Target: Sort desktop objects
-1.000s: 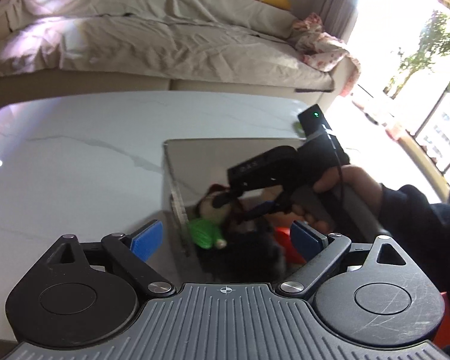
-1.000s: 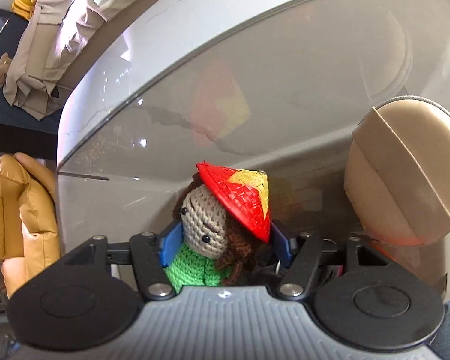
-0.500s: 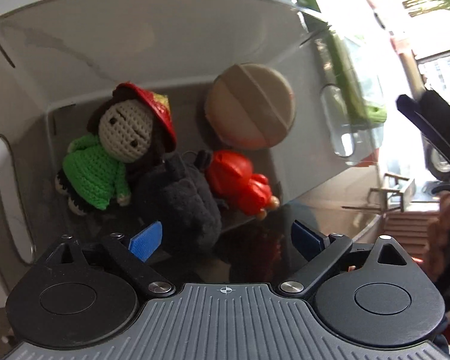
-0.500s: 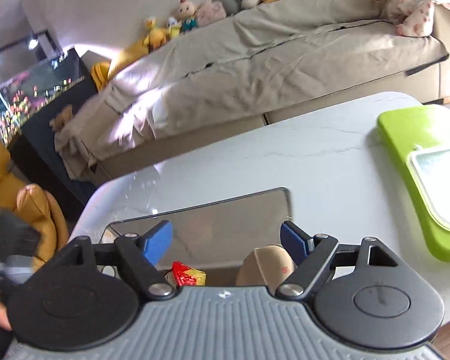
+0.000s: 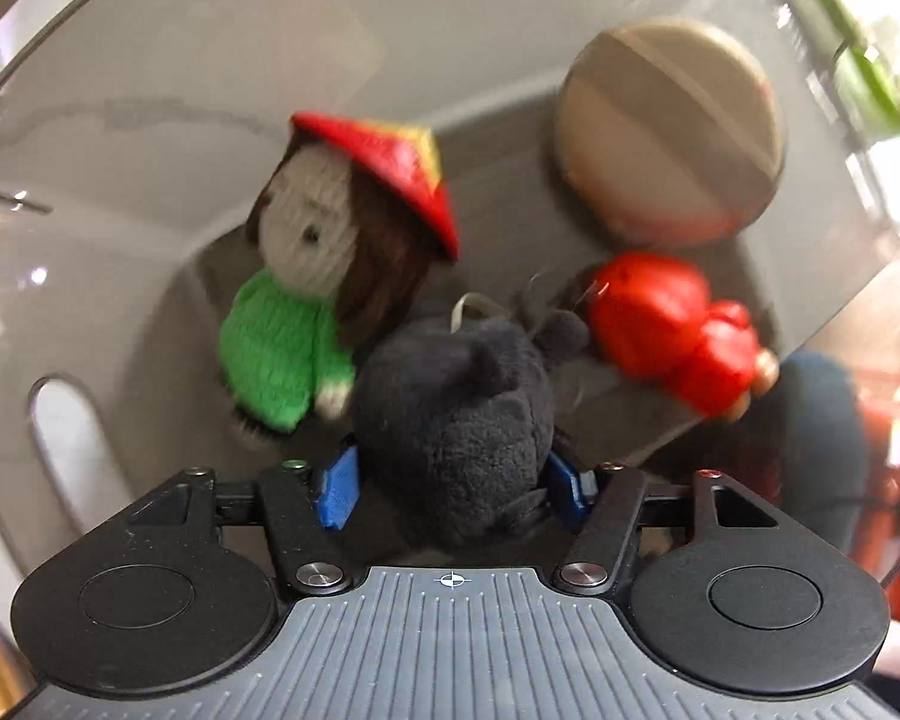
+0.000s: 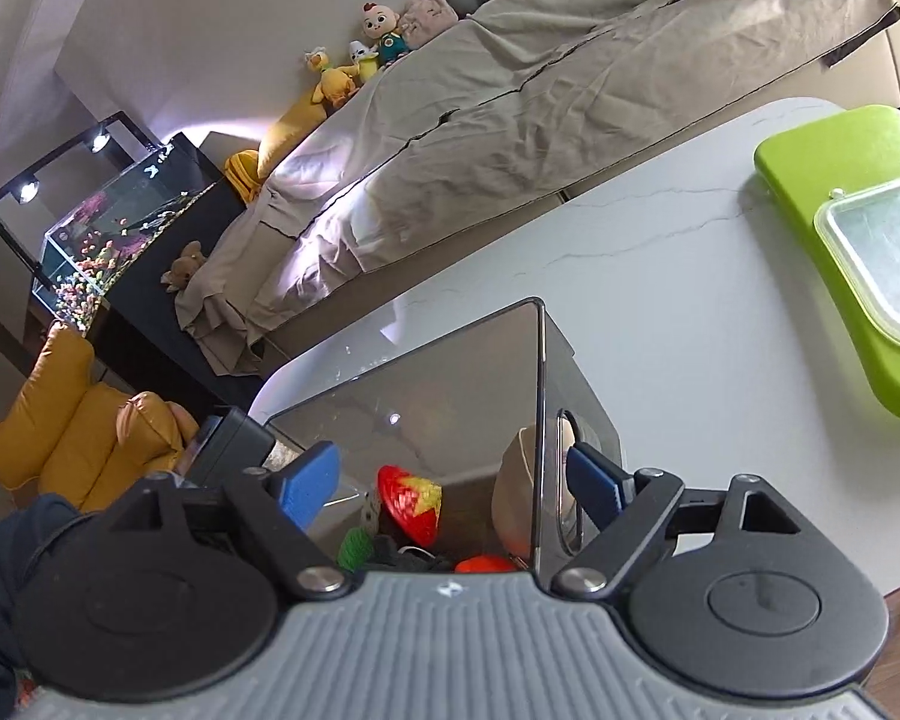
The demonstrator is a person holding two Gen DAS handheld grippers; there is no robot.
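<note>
A marble surface (image 6: 660, 276) carries a grey bin (image 5: 150, 90), and inside it the sorting is under way: a tan disc (image 5: 669, 132), a crocheted doll (image 5: 330, 276) in green with a red hat, a red figure (image 5: 678, 330) and a dark plush (image 5: 456, 414) lie crowded on the bin floor. A green tray (image 6: 810, 180) sits well apart on the same surface. The left gripper (image 5: 453, 489) points straight down into the bin with the plush directly between its blue fingers (image 5: 339, 489); the plush's bulk fills the gap, its ear end towards the doll and figure. The left fingers are closing from about half open, and their pads appear to touch the plush's flanks, though a firm hold cannot be confirmed. The right gripper (image 6: 450, 483) hangs above the bin's near rim, angled across the room, its fingers (image 6: 306, 480) wide, opening and empty. The left hand is plainly the nearer, so lifting the plush looks like its job.
</note>
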